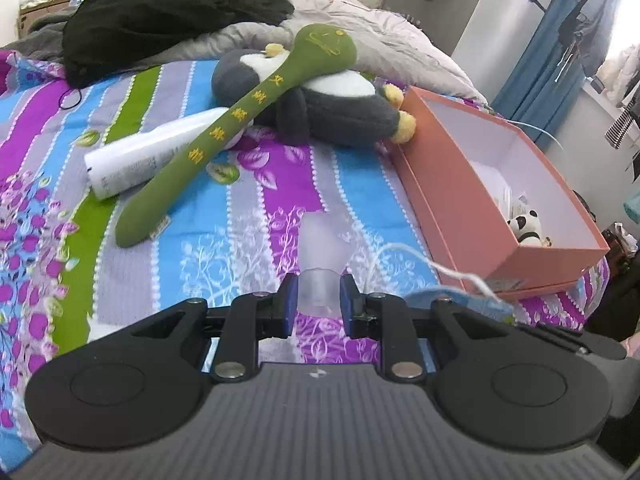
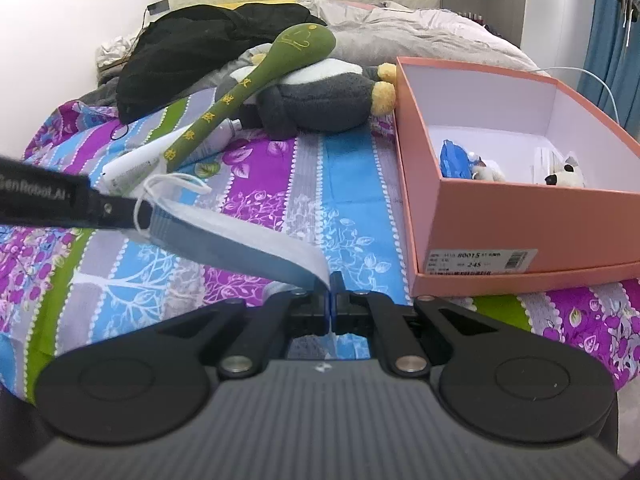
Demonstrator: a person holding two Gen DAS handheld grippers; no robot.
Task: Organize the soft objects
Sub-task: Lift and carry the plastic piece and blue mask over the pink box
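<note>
I hold the face mask point(image 2: 240, 240), pale blue and white, stretched level above the bedspread; green plush snake point(image 1: 240, 120) lies across grey penguin plush point(image 1: 328, 108), beside pink box point(image 2: 520, 220).

Each camera sits just behind its own hand-held gripper and looks forward and down along the fingers, close above the striped bedspread point(image 1: 240, 200). The left view faces up the bed with the orange box point(image 1: 448, 200) off to its right; the right view stands further right, nearer the box point(image 2: 520, 232), with the left hand-held gripper point(image 2: 120, 210) reaching in from its left edge. Both share the green plush stick point(image 1: 224, 132), the grey plush toy point(image 2: 320, 100) and the black clothes point(image 1: 160, 4) at the head of the bed.
</note>
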